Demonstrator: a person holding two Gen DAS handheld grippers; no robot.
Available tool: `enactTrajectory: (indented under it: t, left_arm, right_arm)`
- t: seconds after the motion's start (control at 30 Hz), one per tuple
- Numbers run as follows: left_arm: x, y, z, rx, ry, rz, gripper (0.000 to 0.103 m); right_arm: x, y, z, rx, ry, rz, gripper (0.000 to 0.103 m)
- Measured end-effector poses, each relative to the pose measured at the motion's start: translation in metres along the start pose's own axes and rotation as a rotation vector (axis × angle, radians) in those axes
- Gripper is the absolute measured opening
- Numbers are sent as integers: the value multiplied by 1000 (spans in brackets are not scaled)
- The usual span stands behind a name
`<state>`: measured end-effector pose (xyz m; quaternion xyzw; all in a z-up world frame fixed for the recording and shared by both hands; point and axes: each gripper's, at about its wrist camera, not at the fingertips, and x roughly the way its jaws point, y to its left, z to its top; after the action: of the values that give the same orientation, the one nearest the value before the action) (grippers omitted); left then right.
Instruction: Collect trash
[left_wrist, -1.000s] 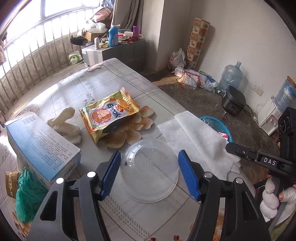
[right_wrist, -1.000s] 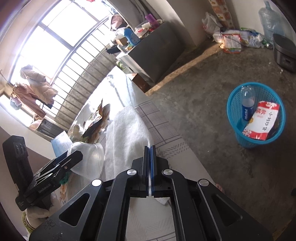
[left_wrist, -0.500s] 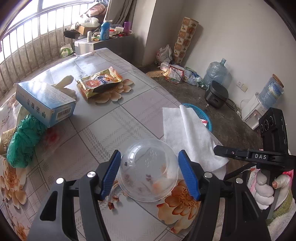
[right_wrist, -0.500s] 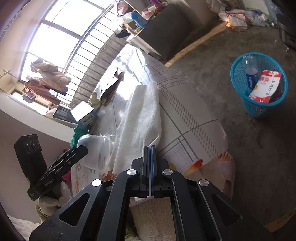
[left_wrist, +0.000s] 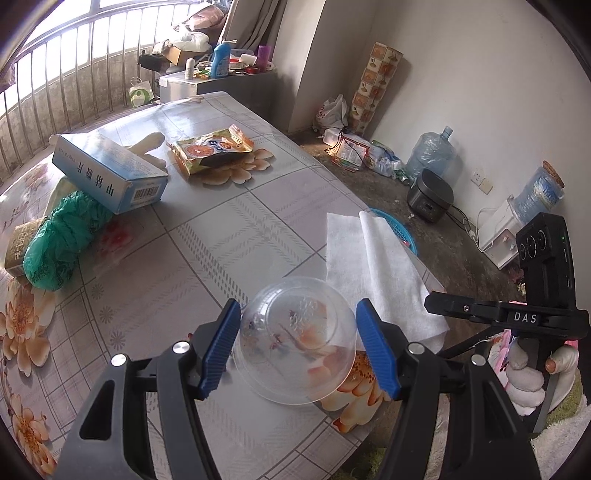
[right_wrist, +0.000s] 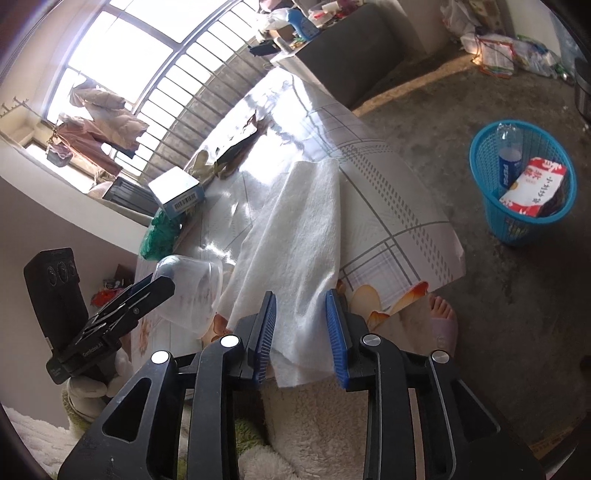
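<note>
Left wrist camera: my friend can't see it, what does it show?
The left gripper holds a clear plastic bowl upside down between blue jaws, above a flowery table. Beyond lie a white cloth, snack bag and blue box.

Water jugs (left_wrist: 428, 153), rice cooker (left_wrist: 430, 195)

a table (left_wrist: 229, 236) covered by a floral tiled cloth is seen, on which a white tissue sheet (left_wrist: 376, 273), a blue box (left_wrist: 110, 173), a snack packet (left_wrist: 210, 149) and a green plastic bag (left_wrist: 62, 240) are laid.
</note>
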<state>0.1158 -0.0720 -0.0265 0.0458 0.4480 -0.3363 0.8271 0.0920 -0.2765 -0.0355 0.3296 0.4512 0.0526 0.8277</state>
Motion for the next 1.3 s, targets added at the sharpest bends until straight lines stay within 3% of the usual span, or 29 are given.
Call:
enactTrajectory:
  t: [0.13,0.27,0.6,0.9,1.3]
  left_arm:
    - [1,-2,-4,9,5,-10,72]
    - [4,-6,-9,33,16,-8,74]
    - [14,-4,-12,29,29,7,74]
    - [25,-9,-15,69,61,33,74]
    - [27,2,-9,11,51,50,72]
  right_arm:
    - [-3,5,-2,-17,-17,-37,47]
    - [-4,6,0,-33,-21,-85,52]
    - [6,11,9,-44,-43,-107,52]
    - [30,34,18,-190,-75,-211,52]
    - [46,51,11,-372,-99,-395,26]
